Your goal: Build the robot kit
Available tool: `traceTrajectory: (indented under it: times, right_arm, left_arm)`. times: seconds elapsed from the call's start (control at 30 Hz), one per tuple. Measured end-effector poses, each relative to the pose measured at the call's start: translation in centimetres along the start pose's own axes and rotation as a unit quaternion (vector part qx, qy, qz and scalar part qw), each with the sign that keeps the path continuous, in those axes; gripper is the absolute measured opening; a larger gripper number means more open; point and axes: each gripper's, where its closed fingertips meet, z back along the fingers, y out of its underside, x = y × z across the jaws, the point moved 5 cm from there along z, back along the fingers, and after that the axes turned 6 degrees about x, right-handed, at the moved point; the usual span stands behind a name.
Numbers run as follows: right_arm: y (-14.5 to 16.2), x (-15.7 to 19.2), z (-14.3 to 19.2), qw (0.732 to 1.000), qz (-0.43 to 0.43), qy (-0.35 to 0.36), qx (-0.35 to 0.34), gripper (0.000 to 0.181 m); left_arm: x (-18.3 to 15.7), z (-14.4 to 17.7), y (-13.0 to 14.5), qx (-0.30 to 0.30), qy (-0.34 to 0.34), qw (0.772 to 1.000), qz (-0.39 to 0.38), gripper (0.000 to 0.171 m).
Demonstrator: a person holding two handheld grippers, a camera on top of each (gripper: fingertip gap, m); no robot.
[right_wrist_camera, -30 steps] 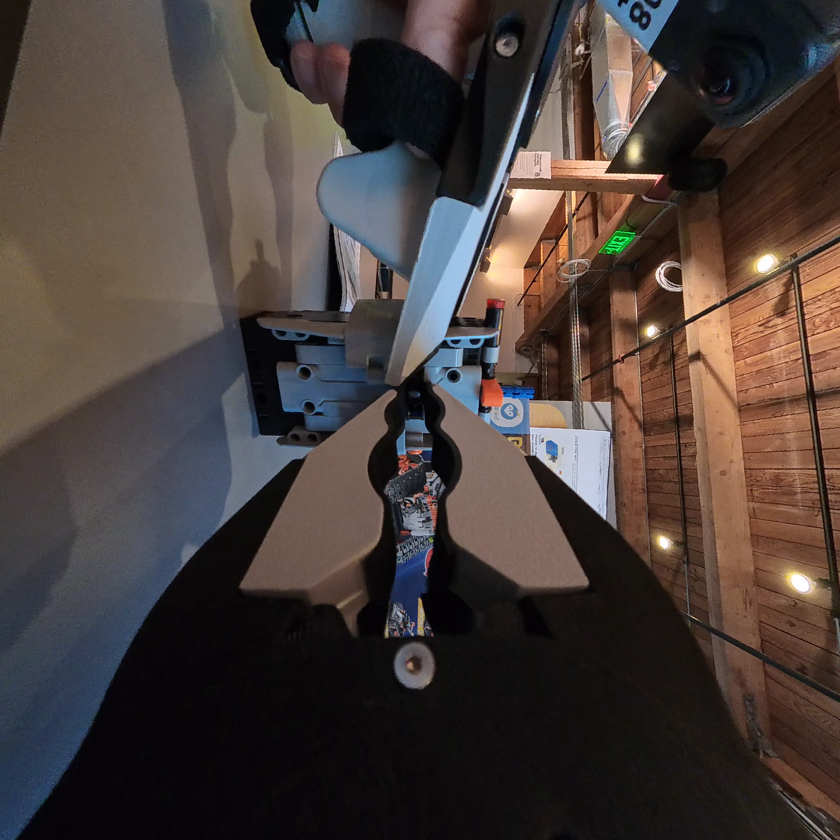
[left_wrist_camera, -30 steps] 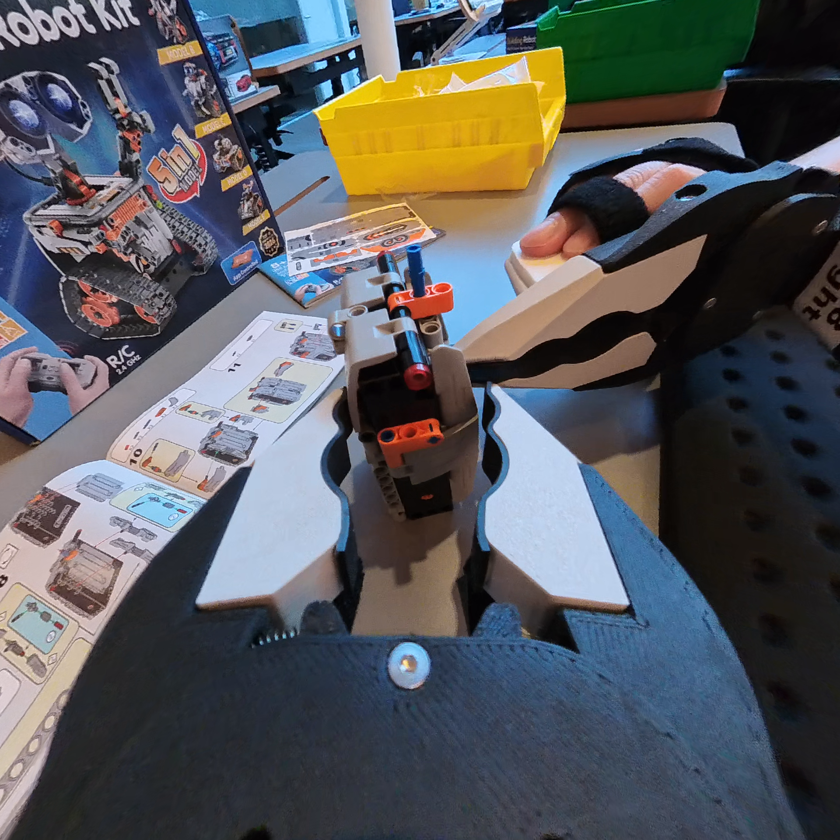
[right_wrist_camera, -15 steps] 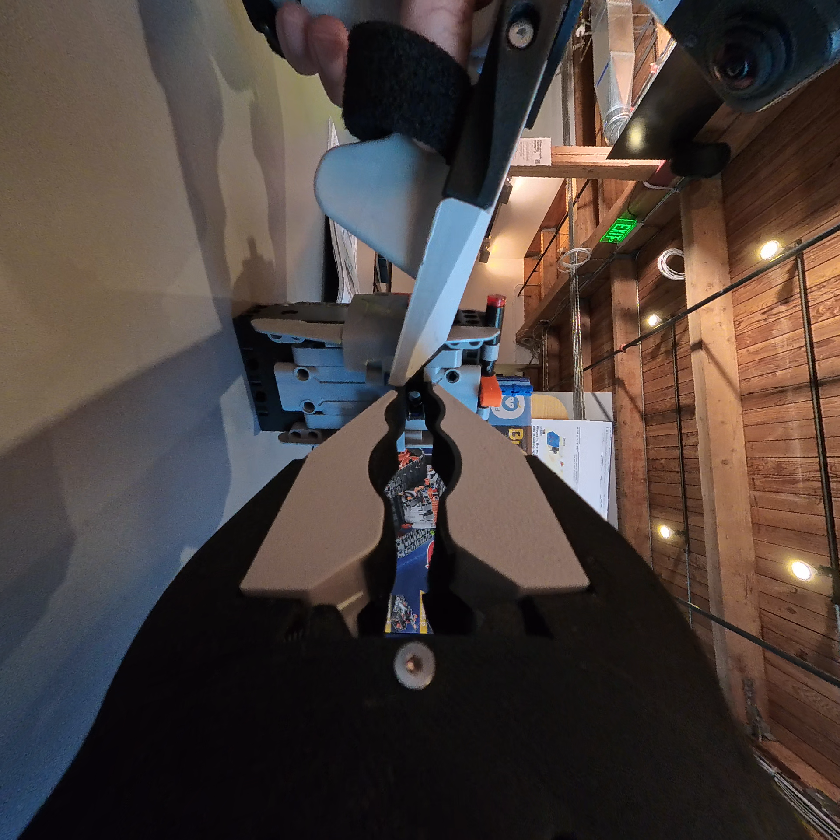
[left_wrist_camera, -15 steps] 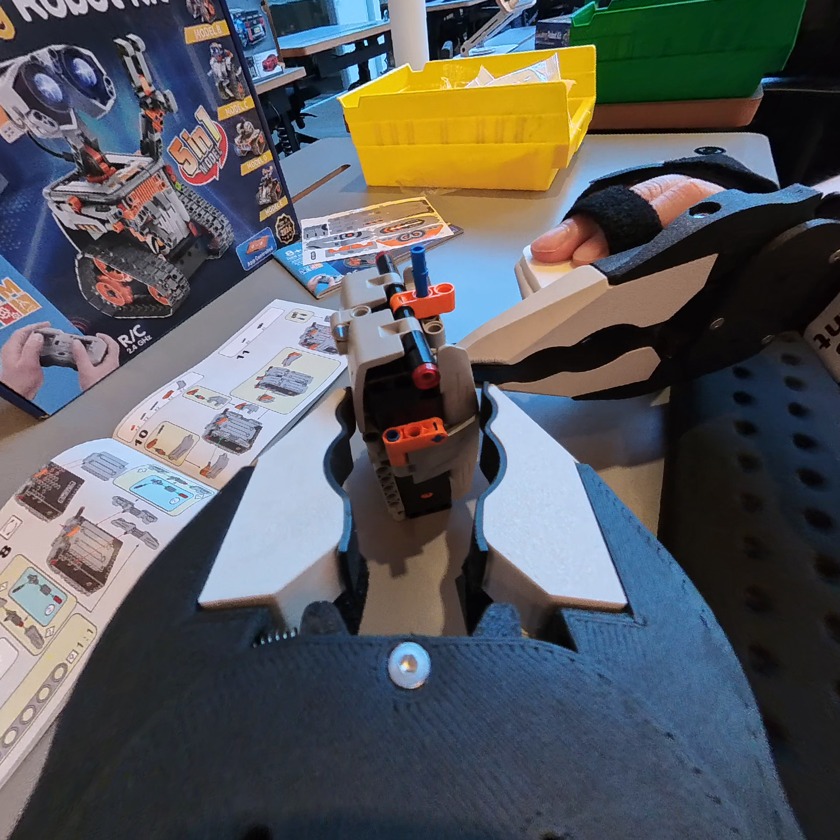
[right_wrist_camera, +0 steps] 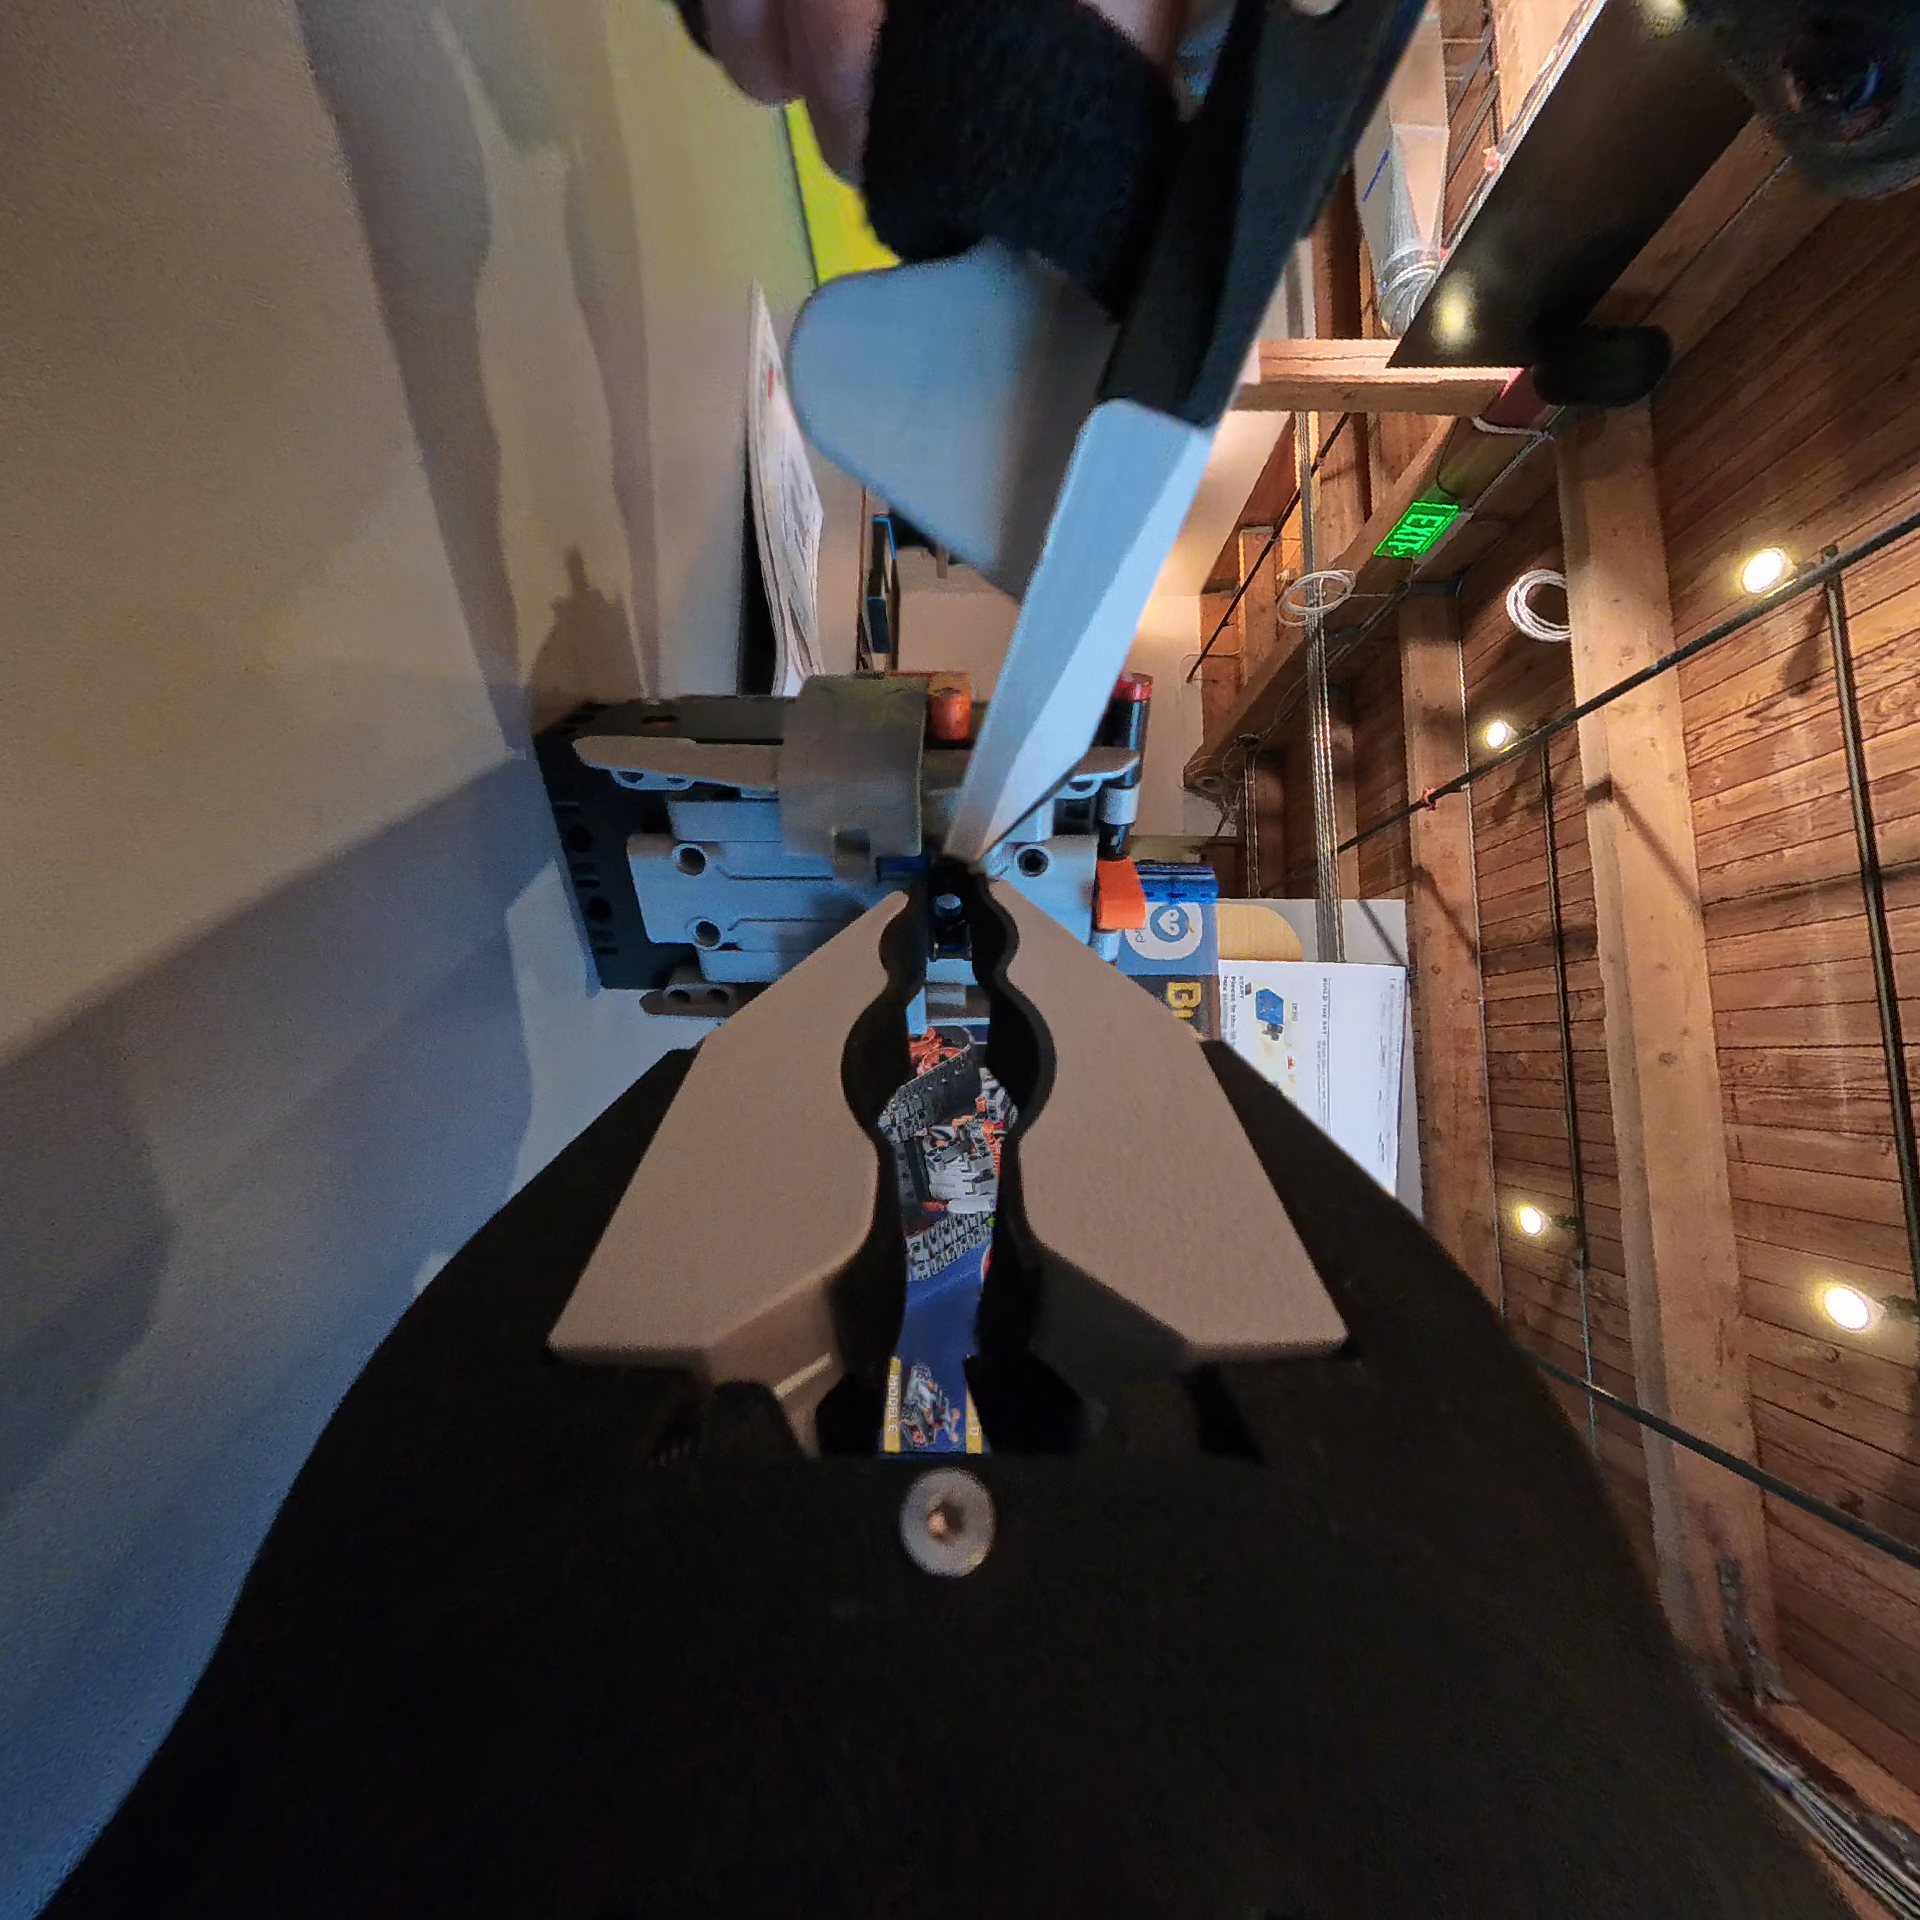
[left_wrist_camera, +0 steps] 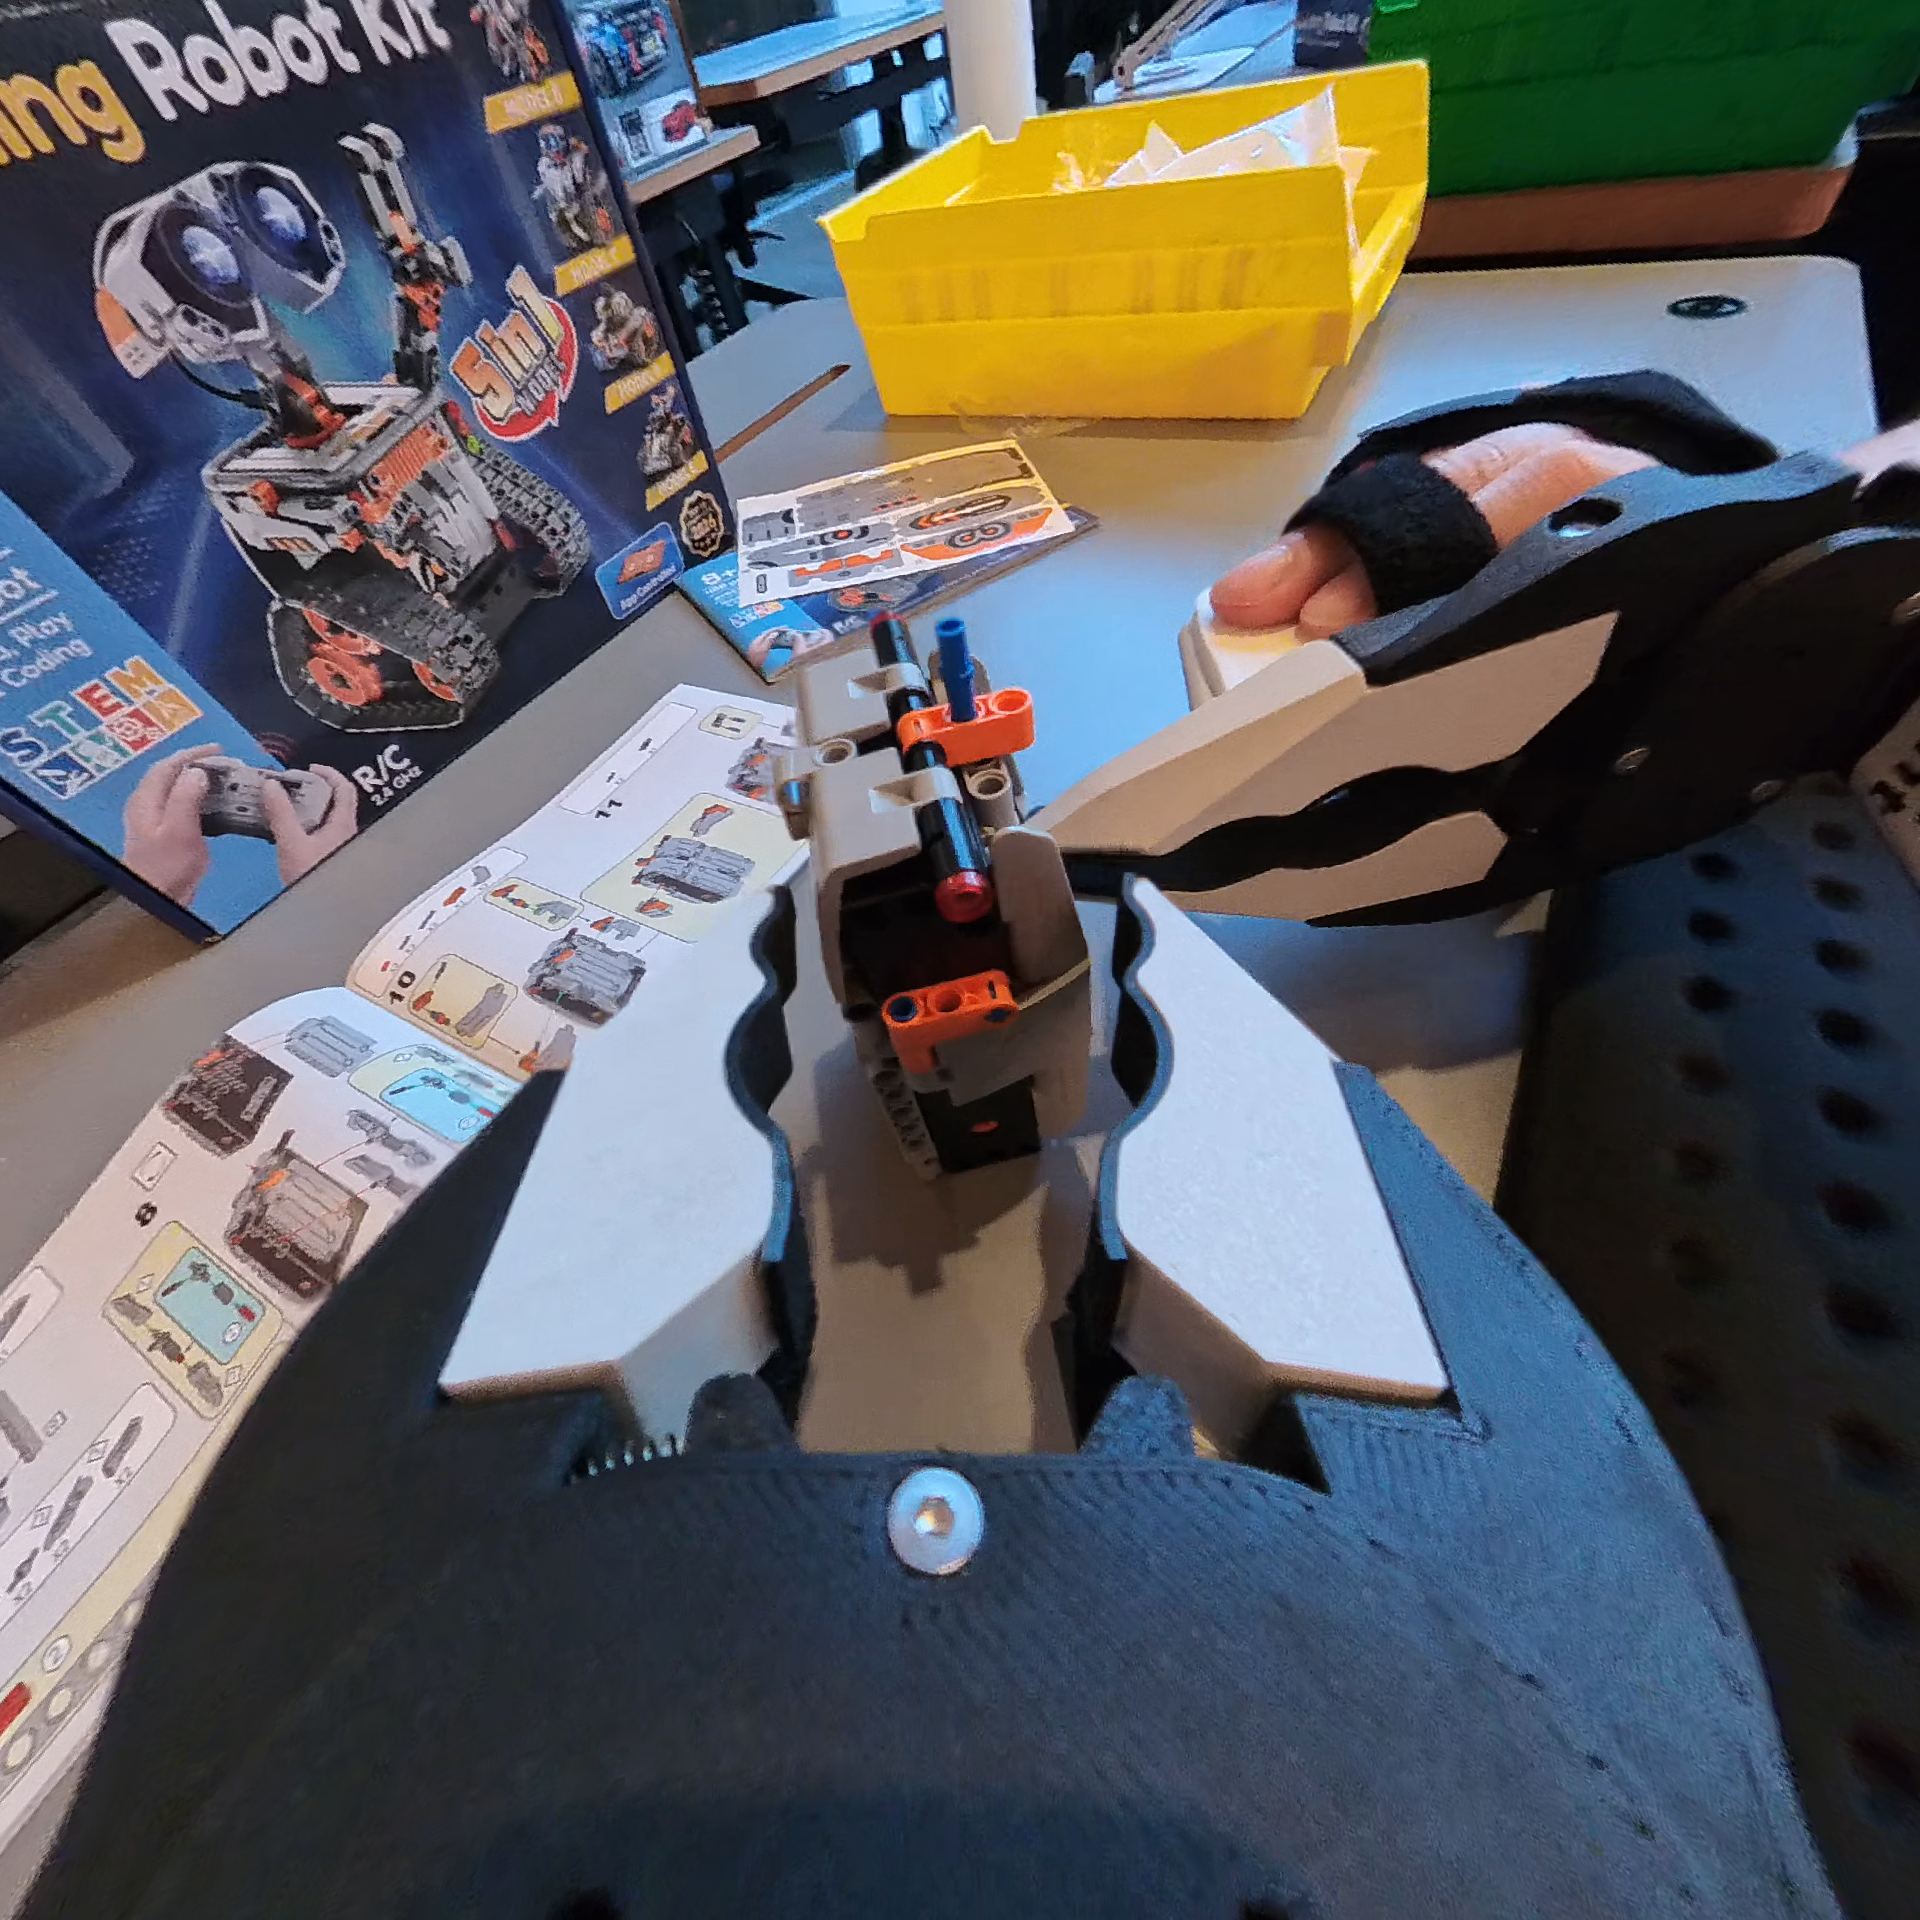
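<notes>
A grey and black brick assembly (left_wrist_camera: pixel 1039 914) with orange connectors, a black axle and a blue pin stands on the grey table (left_wrist_camera: pixel 1195 499). My left gripper (left_wrist_camera: pixel 951 894) is open and straddles it, with a narrow gap at each finger. My right gripper (left_wrist_camera: pixel 1039 831) comes in from the right, held by a hand in a black fingerless glove (left_wrist_camera: pixel 1403 530). In the right wrist view, rolled on its side, my right gripper (right_wrist_camera: pixel 945 883) is shut on a small dark pin on the assembly's (right_wrist_camera: pixel 727 862) side. A left finger (right_wrist_camera: pixel 1081 623) ends beside it.
A blue robot-kit box (left_wrist_camera: pixel 312 416) stands at the left. An open instruction booklet (left_wrist_camera: pixel 416 1039) lies beside the assembly. A sticker sheet (left_wrist_camera: pixel 904 520) lies farther back. A yellow bin (left_wrist_camera: pixel 1122 260) and a green bin (left_wrist_camera: pixel 1610 83) stand at the far edge. Both grippers' tips are close together, under 4 cm apart.
The gap between my left gripper's right finger and the assembly has widened a little. The left view has shifted, so the box shows more. The right gripper stays at the assembly's side.
</notes>
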Motion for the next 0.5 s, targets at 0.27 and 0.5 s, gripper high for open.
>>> traceTrajectory:
  times: [0.27, 0.5]
  right_arm:
    - [-0.2, 0.0, -0.1, 1.0, 0.0, 0.0, -0.008, 0.006]
    - [-0.5, 0.1, -0.2, 1.0, 0.0, -0.001, -0.013, 0.006]
  left_arm:
    - [1.5, 1.0, -3.2, 0.174, 0.057, 0.983, -0.005, 0.077]
    - [1.8, -0.3, -3.9, 0.331, 0.062, 0.94, -0.057, 0.081]
